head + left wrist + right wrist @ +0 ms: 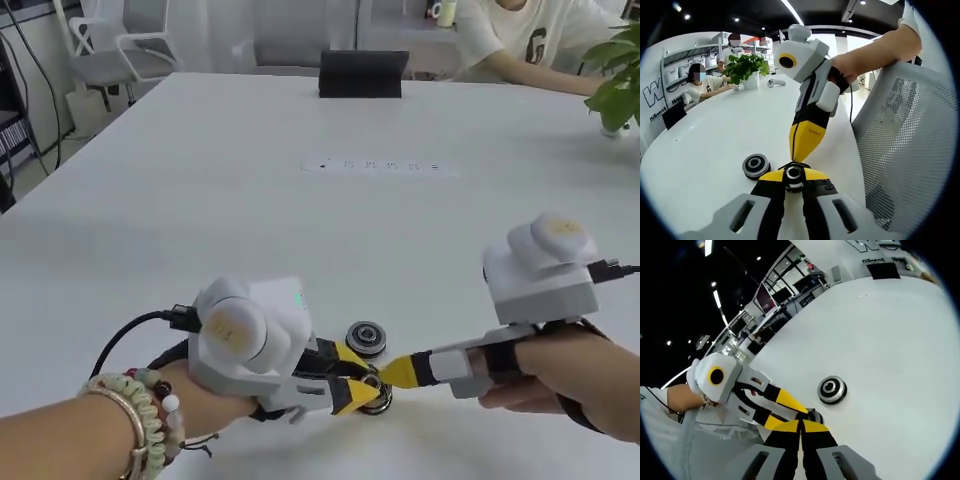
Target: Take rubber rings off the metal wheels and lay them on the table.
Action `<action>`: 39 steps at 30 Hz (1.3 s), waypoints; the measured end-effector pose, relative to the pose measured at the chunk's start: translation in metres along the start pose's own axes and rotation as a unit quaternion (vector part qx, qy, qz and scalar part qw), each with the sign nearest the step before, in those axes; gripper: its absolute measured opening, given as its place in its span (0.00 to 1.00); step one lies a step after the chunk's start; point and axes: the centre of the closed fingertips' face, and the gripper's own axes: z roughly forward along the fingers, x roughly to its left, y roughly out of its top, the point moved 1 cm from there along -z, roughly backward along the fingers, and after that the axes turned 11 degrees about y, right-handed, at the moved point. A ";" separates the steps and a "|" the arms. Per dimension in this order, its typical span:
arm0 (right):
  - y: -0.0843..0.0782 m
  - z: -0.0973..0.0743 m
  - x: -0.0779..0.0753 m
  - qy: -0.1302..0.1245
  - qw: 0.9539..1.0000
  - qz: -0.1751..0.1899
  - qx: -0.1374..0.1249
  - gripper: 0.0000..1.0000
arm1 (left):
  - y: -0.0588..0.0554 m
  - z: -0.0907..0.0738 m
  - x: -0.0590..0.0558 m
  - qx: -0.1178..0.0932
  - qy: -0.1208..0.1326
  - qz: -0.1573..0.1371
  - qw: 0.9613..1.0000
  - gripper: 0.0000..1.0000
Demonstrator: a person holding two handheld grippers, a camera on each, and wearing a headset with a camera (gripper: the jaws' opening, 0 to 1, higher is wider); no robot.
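- The left gripper is clamped on a small metal wheel, one yellow jaw on each side, just above the table.
- Here is the right gripper coming at it from the opposite side. Its jaws are pressed together to a point, and that point touches the rim of the held wheel. Whether a rubber ring is pinched there, the pictures do not show.
- In the right gripper view, its own tips meet right beside the wheel.
- A hand with beaded bracelets holds the left gripper low and near.
- Just beyond the jaws, a second wheel lies flat on the table, apart from both grippers, with a dark band round its rim.
- Farther out, mid-table, there is a pale strip with small marks.
- At the far edge stands a black device, with a leafy plant to its right.
- A person sits at the far side.
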 end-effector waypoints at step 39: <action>-0.003 -0.007 -0.016 -0.044 0.999 -0.004 0.000 0.00 | 0.030 -0.018 -0.002 -0.021 -0.019 -0.007 1.000 0.35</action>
